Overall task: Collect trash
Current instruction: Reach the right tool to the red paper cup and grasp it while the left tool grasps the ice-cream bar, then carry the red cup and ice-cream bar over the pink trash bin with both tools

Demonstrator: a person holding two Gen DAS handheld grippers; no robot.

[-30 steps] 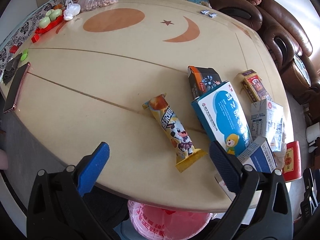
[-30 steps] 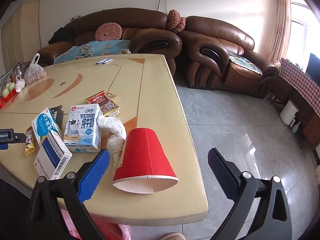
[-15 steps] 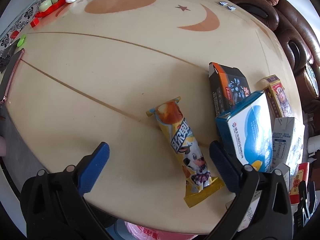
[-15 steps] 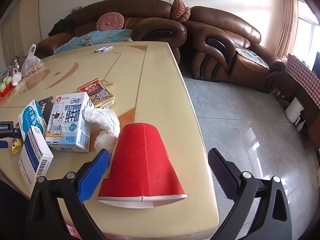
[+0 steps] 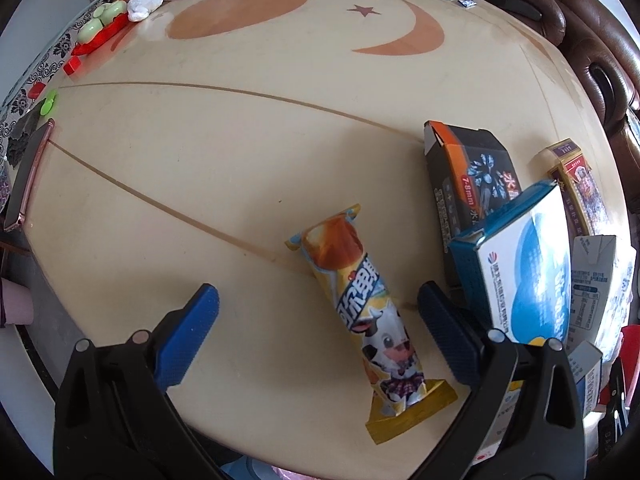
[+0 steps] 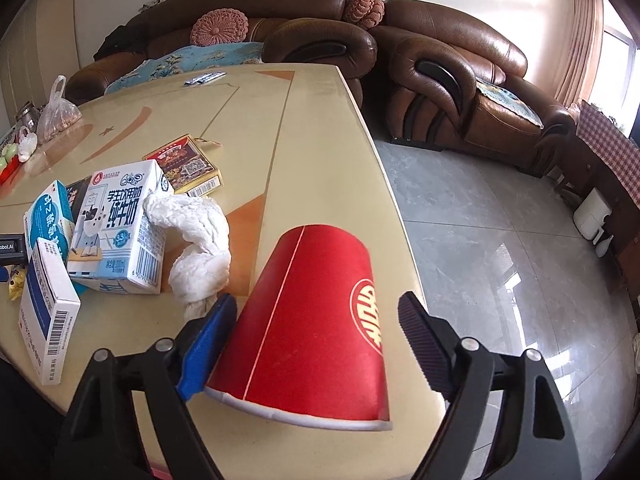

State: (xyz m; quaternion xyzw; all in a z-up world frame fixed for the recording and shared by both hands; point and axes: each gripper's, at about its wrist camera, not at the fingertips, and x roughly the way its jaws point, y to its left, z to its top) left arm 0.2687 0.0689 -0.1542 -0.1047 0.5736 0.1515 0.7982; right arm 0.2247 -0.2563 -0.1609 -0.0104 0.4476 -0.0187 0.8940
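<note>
An upside-down red paper cup (image 6: 316, 320) stands near the table's front edge. My right gripper (image 6: 318, 304) straddles it and its jaws are closing. The blue left pad (image 6: 208, 340) is against the cup's side, while a gap shows at the dark right pad (image 6: 420, 340). A yellow snack wrapper (image 5: 372, 320) with a cartoon cow lies flat on the table. My left gripper (image 5: 316, 300) is open over it, the wrapper nearer the right finger (image 5: 444, 332). A crumpled white tissue (image 6: 196, 240) lies left of the cup.
Beside the wrapper lie a blue-and-white box (image 5: 524, 272), a black-and-orange box (image 5: 472, 176), a red-gold pack (image 5: 580, 180) and a milk carton (image 6: 120, 224). A phone (image 5: 28, 176) sits at the left table edge (image 5: 40, 264). Brown sofas (image 6: 440, 60) stand behind; grey floor is right.
Both grippers have come down closer to the table. The right jaws have narrowed around the red cup. The left gripper has moved over the snack wrapper, which now lies between its fingers.
</note>
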